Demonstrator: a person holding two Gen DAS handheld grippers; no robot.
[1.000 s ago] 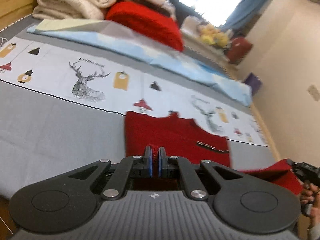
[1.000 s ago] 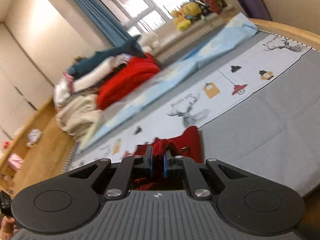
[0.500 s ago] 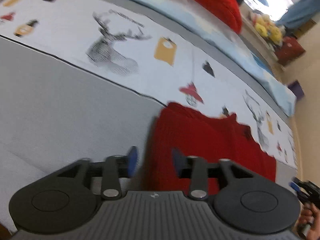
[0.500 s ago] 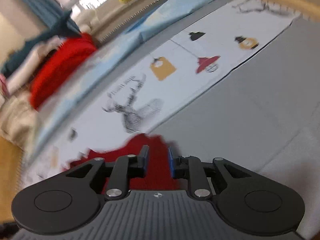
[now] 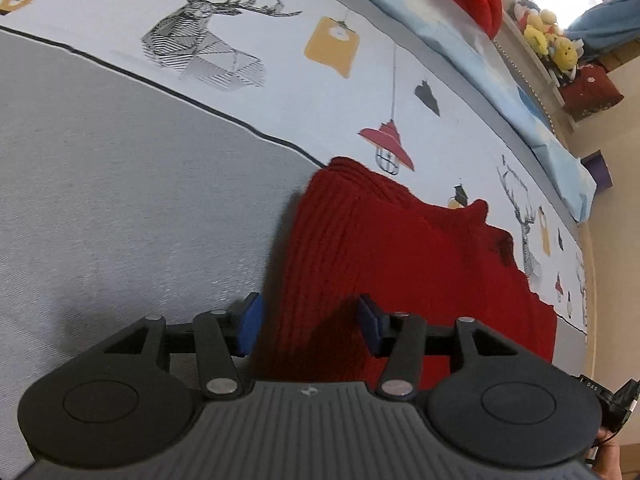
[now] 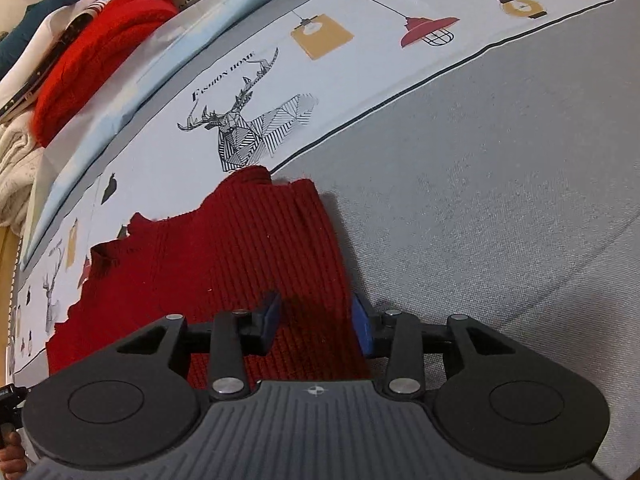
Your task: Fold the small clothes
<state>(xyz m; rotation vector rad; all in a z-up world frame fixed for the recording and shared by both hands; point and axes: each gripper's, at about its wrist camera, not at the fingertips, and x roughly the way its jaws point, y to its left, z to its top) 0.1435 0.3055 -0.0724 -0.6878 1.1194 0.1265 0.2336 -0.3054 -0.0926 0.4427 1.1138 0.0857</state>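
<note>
A small dark red knitted garment (image 5: 400,264) lies flat on the bed, folded over, across the border of the grey and white printed sheet. It also shows in the right wrist view (image 6: 224,264). My left gripper (image 5: 308,326) is open and empty, low over the garment's left edge. My right gripper (image 6: 316,326) is open and empty, low over the garment's right edge. The near edge of the garment is hidden under both grippers.
The bed sheet (image 5: 120,184) is grey near me, with a white band of deer and lamp prints behind. A light blue blanket (image 6: 100,116) and a pile of red and cream clothes (image 6: 92,52) lie along the far side. Plush toys (image 5: 548,40) sit on a shelf.
Both grippers were shut on the red garment and held it up. They lowered it onto the bed, opened and let it go. The garment now lies flat.
</note>
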